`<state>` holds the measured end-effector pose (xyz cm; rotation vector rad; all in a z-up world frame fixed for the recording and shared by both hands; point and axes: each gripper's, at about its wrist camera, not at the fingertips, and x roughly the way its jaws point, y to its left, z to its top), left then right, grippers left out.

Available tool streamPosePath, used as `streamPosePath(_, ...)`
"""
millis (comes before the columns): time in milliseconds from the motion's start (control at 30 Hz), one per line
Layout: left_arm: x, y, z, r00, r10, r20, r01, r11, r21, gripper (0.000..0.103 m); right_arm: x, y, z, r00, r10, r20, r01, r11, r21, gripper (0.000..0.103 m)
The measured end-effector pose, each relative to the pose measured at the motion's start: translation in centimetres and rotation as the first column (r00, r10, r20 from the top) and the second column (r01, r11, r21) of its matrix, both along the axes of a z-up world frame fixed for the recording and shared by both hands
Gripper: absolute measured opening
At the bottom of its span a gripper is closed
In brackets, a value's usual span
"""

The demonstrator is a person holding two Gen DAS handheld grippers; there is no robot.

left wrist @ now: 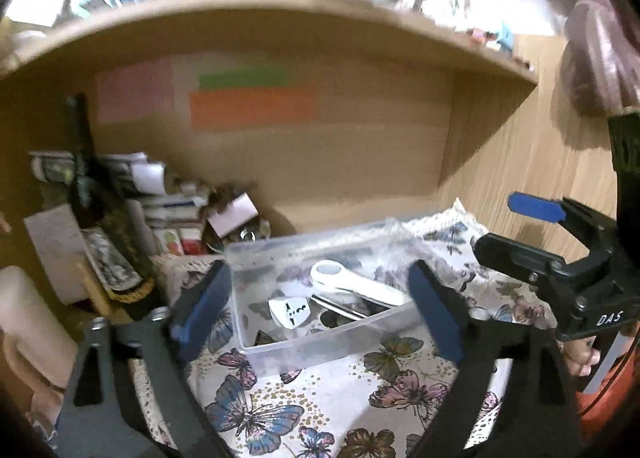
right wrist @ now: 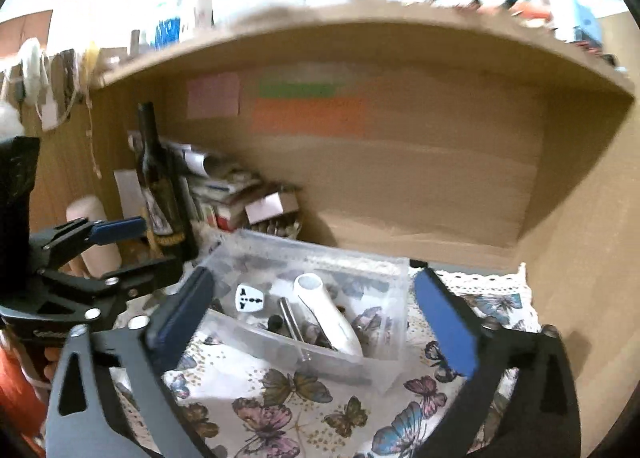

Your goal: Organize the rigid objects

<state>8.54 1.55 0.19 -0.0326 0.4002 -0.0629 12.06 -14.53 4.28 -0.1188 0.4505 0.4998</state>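
Note:
A clear plastic box (left wrist: 256,258) (right wrist: 384,270) stands on a butterfly-print cloth (left wrist: 260,414) (right wrist: 280,410) in a wooden shelf bay. In it lie a white travel plug adapter (left wrist: 290,311) (right wrist: 250,299), a white tube-shaped device (left wrist: 352,285) (right wrist: 326,310), a metal rod (right wrist: 291,321) and small dark items. My left gripper (left wrist: 320,310) is open and empty, its fingers on either side of the box. My right gripper (right wrist: 312,322) is open and empty, also straddling the box. Each gripper shows in the other's view: right (left wrist: 520,234), left (right wrist: 132,246).
A dark wine bottle (right wrist: 154,174) (left wrist: 82,162) stands at the left with stacked books and boxes (left wrist: 168,210) (right wrist: 232,194). A cream cylinder (right wrist: 94,234) is beside it. Coloured sticky notes (left wrist: 252,106) are on the back panel. The shelf's right wall (right wrist: 580,218) is close.

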Motion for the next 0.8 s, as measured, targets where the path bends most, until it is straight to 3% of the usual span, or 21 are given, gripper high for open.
streamPosePath(333, -3.9, 0.0, 0.5, 0.998, 0.012, 0.061, -0.009, 0.999, -0.052, 0.103, -4.5, -1.2, -0.3, 0.996, -0.069, 0.051, 0.067, 0.997, 0.044, 0.103)
streamPosePath(800, -5.5, -0.4, 0.0, 0.997, 0.008, 0.083, -0.005, 0.999, -0.037, 0.103, -5.3, -1.4, -0.6, 0.994, -0.102, 0.042, 0.099, 0.993, 0.066, 0.103)
